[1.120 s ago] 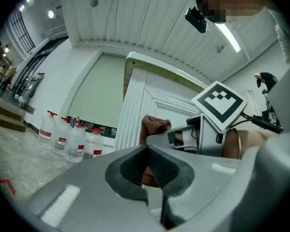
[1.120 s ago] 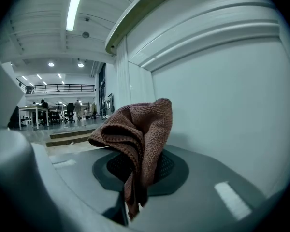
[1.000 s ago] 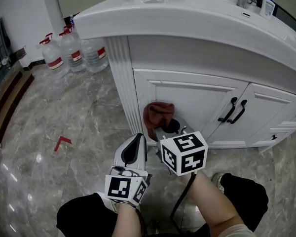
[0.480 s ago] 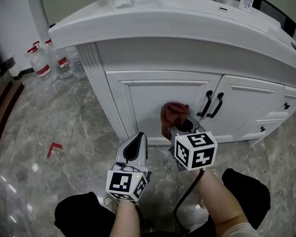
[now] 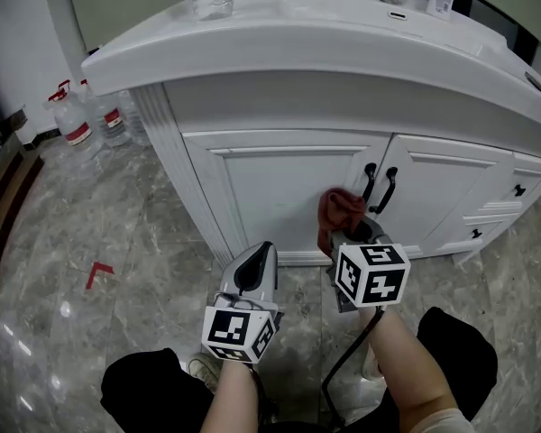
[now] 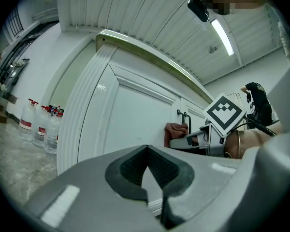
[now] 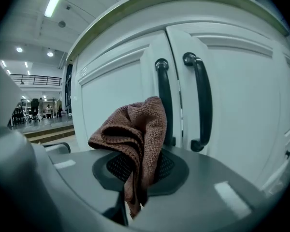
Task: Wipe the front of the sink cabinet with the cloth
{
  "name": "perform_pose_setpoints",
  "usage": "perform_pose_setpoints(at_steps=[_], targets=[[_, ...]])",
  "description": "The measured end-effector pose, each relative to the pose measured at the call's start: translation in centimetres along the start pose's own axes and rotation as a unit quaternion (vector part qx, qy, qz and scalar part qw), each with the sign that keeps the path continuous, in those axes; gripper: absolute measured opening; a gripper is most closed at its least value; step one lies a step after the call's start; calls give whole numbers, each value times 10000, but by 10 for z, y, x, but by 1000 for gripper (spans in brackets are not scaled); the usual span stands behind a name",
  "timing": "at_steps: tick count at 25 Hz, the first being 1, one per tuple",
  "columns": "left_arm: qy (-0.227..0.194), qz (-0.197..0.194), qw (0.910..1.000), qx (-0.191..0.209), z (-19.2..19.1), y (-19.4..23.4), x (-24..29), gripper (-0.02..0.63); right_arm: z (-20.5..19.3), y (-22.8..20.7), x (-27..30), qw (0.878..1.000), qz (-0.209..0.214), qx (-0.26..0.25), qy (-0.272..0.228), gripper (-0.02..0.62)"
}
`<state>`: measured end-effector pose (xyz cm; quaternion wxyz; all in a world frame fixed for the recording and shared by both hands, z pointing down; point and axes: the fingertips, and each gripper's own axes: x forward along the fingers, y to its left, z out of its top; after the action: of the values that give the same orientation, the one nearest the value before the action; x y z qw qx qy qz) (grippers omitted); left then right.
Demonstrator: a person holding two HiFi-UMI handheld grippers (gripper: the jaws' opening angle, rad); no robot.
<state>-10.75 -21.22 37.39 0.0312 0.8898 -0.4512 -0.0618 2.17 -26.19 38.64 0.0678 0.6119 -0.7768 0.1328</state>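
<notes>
Cloth (image 7: 135, 129) (rust-brown, nubbly) sits crumpled; pinched in right claw (image 7: 134, 190).

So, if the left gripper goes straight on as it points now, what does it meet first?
The left gripper would most likely meet the left cabinet door, low down; nothing shows between them, though depth is unclear.

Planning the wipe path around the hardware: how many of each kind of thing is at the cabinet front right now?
Black door handles: 2
Black drawer pulls: 2
Cloth: 1
Total: 5
</notes>
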Motion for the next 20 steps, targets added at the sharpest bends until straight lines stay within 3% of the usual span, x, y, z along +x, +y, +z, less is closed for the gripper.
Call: perform_pose_setpoints(at_steps=[8, 20], targets=[[74, 71, 9999, 0, -9, 7, -2, 0, -3, 11, 0, 9998, 77, 167, -92, 83], [258, 948, 9951, 78, -21, 91, -50, 0, -52, 164, 65, 9876, 1542, -132, 274, 84]])
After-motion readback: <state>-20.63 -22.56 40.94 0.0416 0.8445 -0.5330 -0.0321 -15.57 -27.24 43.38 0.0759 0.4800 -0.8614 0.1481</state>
